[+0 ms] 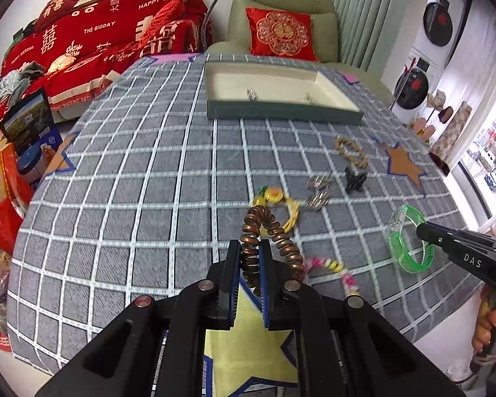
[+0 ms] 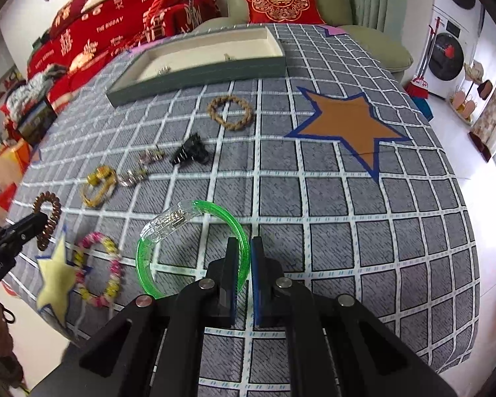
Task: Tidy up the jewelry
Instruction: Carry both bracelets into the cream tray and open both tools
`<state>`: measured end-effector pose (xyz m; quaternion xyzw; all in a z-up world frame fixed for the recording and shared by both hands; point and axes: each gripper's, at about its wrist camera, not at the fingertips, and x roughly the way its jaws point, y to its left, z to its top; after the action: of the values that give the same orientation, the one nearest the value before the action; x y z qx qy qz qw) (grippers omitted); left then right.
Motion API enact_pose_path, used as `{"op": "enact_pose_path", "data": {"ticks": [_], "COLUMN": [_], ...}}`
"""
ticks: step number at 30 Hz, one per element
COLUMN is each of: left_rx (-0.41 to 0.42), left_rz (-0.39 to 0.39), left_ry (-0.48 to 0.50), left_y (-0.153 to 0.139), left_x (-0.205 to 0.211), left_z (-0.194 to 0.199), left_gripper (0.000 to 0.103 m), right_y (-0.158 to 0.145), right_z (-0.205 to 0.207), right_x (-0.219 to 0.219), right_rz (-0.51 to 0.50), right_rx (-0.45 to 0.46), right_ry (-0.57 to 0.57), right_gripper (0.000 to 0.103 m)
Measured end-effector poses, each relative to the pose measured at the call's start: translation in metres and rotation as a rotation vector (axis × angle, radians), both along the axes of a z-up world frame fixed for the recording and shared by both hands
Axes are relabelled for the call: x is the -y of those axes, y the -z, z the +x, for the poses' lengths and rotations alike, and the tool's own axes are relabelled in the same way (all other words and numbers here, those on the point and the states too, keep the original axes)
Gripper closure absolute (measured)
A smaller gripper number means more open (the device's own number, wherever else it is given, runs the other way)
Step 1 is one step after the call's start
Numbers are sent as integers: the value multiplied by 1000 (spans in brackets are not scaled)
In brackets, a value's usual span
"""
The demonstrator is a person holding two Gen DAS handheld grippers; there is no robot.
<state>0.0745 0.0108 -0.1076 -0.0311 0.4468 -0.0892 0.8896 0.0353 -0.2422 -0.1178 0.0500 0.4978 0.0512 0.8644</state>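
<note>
My left gripper point(image 1: 250, 248) is shut on a brown coil hair tie point(image 1: 268, 231) and holds it above the near table edge; the tie also shows in the right wrist view point(image 2: 48, 218). My right gripper point(image 2: 243, 248) is shut on a green clear bangle point(image 2: 168, 241), also seen in the left wrist view point(image 1: 410, 238). A grey jewelry tray point(image 1: 281, 109) with two small pieces inside sits at the far side, and shows in the right wrist view too point(image 2: 195, 69).
On the checked cloth lie a pink-yellow bead bracelet point(image 2: 99, 271), a yellow bracelet point(image 2: 97, 187), two silver clips point(image 2: 142, 168), a black claw clip point(image 2: 190, 154) and a rope bracelet point(image 2: 229, 112). Star patches point(image 2: 350, 125) mark the cloth. Sofa and armchair stand behind.
</note>
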Motion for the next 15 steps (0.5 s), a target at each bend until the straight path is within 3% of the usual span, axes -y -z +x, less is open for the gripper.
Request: {"op": "enact_pose_path", "data": {"ticks": [7,15], "left_rx": [88,158], "left_rz": [-10,-31], "left_ry": [51,109], "left_y": [-51,-110], "left_x": [4,7], "left_z": [11,42], "left_gripper": [80,80], "right_y": [-49,-118], "right_z": [13,45], "right_x": [13,16], "right_rz": [66,69], "right_rx": [71,162], "right_ry": [6,-24], "right_gripper": [95,95]}}
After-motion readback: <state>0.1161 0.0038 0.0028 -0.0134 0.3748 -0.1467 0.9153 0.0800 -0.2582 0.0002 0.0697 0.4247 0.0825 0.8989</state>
